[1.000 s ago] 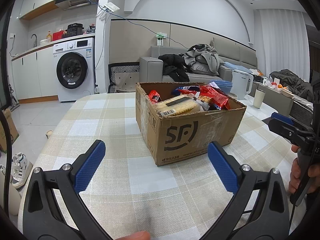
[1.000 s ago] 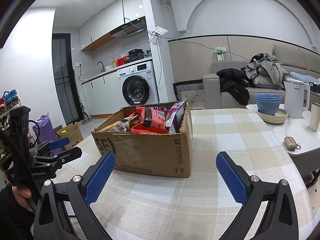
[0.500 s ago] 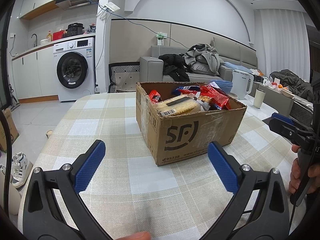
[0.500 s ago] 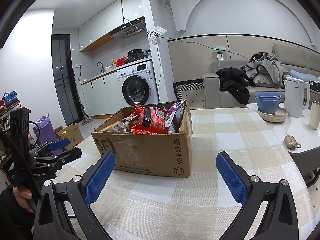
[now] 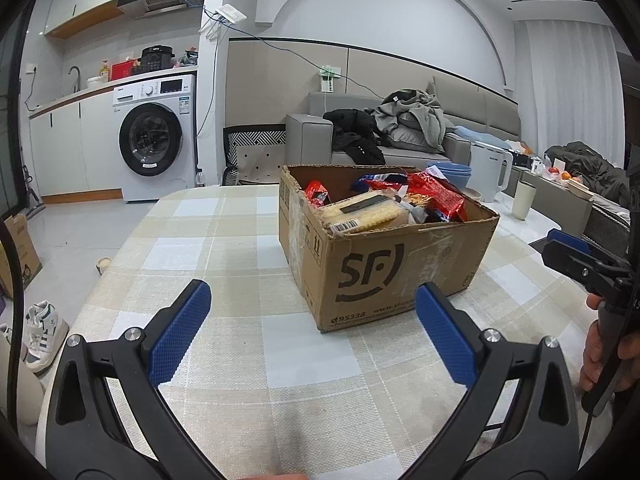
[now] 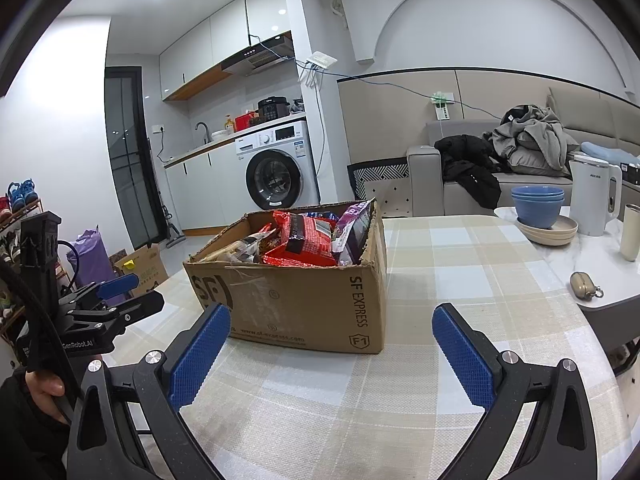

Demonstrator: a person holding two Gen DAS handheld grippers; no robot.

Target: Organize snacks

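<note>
The checked tablecloth (image 5: pixel 208 264) takes up most of your view, and on it, ahead of both your tools, stands the open cardboard box (image 5: pixel 384 264) heaped with snack packets. From your left gripper (image 5: pixel 312 328) the box lies forward and a little to the right, one corner turned toward you; from your right gripper (image 6: pixel 330 344) it lies forward and slightly left, its long side running across your view, with the red packet (image 6: pixel 306 240) on top and a purple bag (image 6: pixel 354 228) leaning against the near right wall. The pale biscuit pack (image 5: pixel 366 214) sits at the box's edge nearest your left tool, so that hand looks the handier one for it, and your right for the red packet. Both tools have their jaws spread wide and grip nothing, clear of the box. Against the frames a second ago, almost nothing differs: box, packets and both tools sit as they did.
</note>
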